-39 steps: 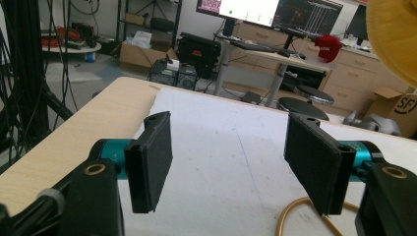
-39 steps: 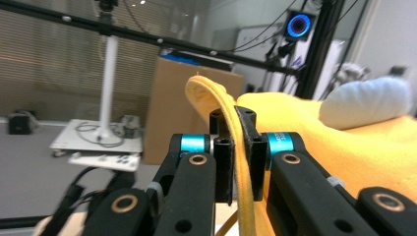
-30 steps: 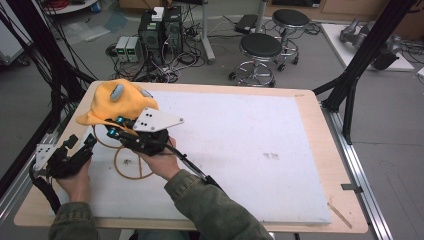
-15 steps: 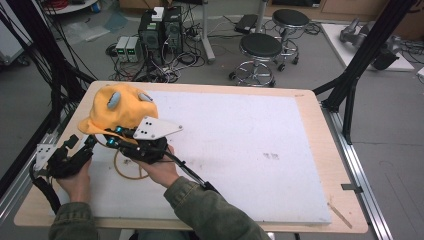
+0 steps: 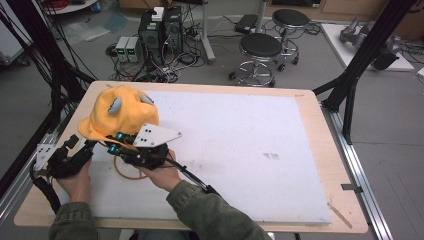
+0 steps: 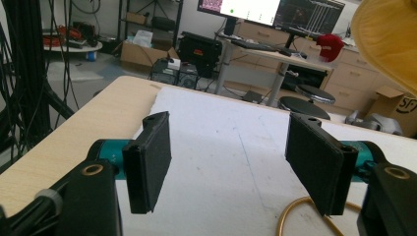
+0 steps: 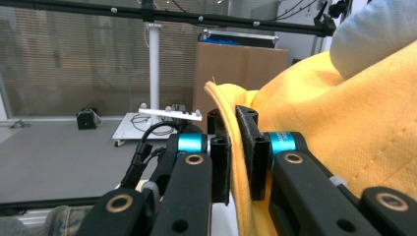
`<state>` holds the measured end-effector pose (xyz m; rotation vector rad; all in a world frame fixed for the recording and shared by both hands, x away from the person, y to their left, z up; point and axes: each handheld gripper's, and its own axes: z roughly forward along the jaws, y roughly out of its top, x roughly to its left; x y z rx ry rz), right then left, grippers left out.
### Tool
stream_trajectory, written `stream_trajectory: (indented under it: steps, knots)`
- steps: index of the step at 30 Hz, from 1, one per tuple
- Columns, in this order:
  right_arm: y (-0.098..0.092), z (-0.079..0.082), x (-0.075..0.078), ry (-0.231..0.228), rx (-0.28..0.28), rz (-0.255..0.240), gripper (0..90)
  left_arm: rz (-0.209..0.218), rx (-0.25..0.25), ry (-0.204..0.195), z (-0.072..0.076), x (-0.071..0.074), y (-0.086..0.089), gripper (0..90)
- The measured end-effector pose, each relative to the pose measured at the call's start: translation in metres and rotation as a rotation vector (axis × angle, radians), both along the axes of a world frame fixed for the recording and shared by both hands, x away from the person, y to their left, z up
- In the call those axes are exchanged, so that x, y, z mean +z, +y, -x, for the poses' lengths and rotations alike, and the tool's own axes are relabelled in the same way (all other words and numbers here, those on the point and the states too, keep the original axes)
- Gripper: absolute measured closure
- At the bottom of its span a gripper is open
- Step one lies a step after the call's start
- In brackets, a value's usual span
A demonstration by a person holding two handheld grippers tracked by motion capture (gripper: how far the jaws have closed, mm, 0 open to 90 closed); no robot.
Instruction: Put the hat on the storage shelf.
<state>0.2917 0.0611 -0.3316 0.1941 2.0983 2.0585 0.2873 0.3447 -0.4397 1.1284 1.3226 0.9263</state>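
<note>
Yellow cap (image 5: 123, 116) sat at the far-left part of the white board (image 5: 240, 150), lifted at its brim, grey patches on the crown. Right gripper (image 5: 119, 144) held the brim edge — right gripper view showed both black pads clamped on the thin yellow fabric (image 7: 235, 162), fold running up between them. A tan ring (image 5: 127, 170) lay on the board just under that gripper, partly hidden by the hand (image 5: 162, 175). Left gripper (image 5: 82, 150) was at the board's left edge near the wooden table (image 5: 320, 130) rim, jaws spread wide with nothing between; left gripper view showed the pads (image 6: 147, 167) well apart over bare board, an arc of the ring (image 6: 295, 221) low right and the cap's brim (image 6: 388, 39) hanging in the top-right corner. Whole right and middle of the board was open room — wooden margin ran round all sides. Beyond the far edge were stools (image 5: 260, 50) and computer boxes (image 5: 160, 30) on the floor
</note>
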Motion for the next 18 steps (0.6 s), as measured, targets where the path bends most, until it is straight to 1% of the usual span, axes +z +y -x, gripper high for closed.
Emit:
stream_trajectory:
  steps: [5, 11, 14, 15, 16, 17, 18]
  knots:
    - [0.001, 0.001, -0.002, 0.011, 0.010, 0.026, 82.5, -0.001, -0.003, 0.002, 0.000, 0.000, 0.000, 34.2]
    - [0.005, 0.005, -0.008, -0.015, -0.001, 0.051, 80.7, -0.001, -0.006, 0.002, 0.000, 0.000, 0.000, 34.2]
    - [0.004, 0.006, -0.009, -0.014, -0.005, 0.050, 79.0, -0.001, -0.007, 0.003, 0.000, 0.000, 0.000, 34.2]
    - [0.004, 0.006, -0.009, -0.017, -0.004, 0.050, 76.4, -0.001, -0.006, 0.003, 0.000, 0.000, 0.000, 34.3]
    - [0.004, 0.007, -0.009, -0.015, -0.001, 0.050, 71.4, -0.001, -0.006, 0.003, 0.000, 0.000, 0.000, 34.3]
    - [0.004, 0.008, -0.010, 0.000, 0.017, 0.050, 67.3, -0.001, -0.006, 0.003, 0.000, 0.000, 0.000, 34.3]
    - [0.006, 0.009, -0.011, 0.011, 0.037, 0.057, 61.4, -0.002, -0.006, 0.004, 0.000, 0.000, 0.000, 34.3]
